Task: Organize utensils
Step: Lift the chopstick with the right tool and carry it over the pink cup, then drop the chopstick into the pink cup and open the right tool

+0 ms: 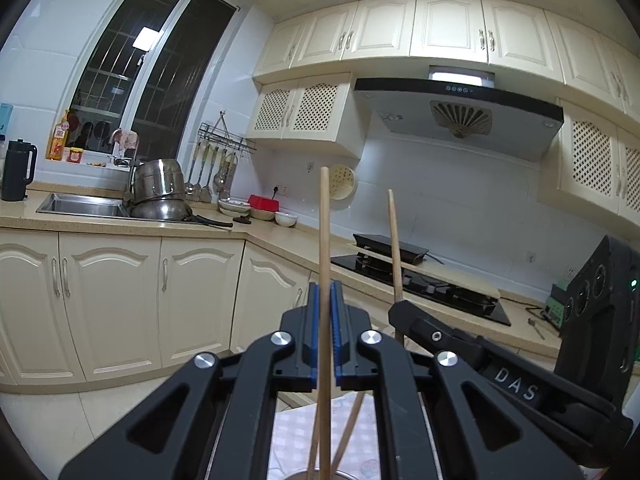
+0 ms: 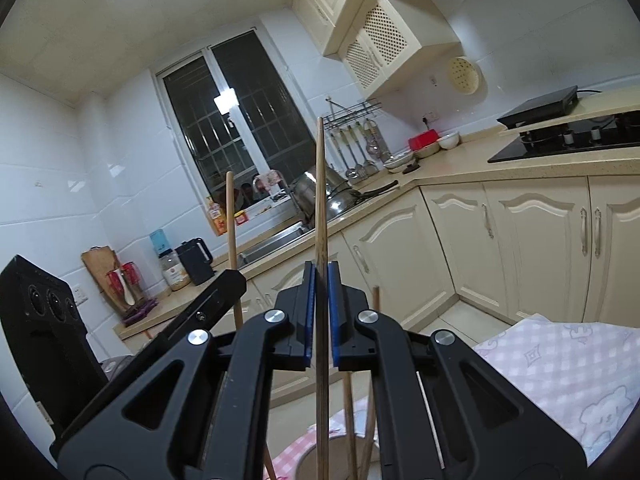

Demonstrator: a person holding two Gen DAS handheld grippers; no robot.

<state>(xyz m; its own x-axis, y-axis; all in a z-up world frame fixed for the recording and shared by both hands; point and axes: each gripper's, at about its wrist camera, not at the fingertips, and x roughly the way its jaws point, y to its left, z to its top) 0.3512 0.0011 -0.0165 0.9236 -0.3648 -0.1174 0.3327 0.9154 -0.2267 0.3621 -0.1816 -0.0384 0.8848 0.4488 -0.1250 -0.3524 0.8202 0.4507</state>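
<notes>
Standing chopstick (image 1: 324, 240) between left gripper (image 1: 325, 308) pads

In the left wrist view the lower end of the chopstick (image 1: 325, 280) runs behind the left hand-held gripper (image 1: 325, 320) and off the bottom edge, so where it ends cannot be told. A metal rim (image 1: 320, 474) there is cut off; what it belongs to is unclear. The right hand-held gripper (image 1: 404, 308) hides the lower part of the second chopstick (image 1: 394, 240).

In the right wrist view the holder (image 2: 320, 452) is mostly hidden behind the gripper arms, and the loose sticks (image 2: 350, 420) vanish into it. The utensils (image 2: 356, 152) hanging on the far rack are too small to identify.
</notes>
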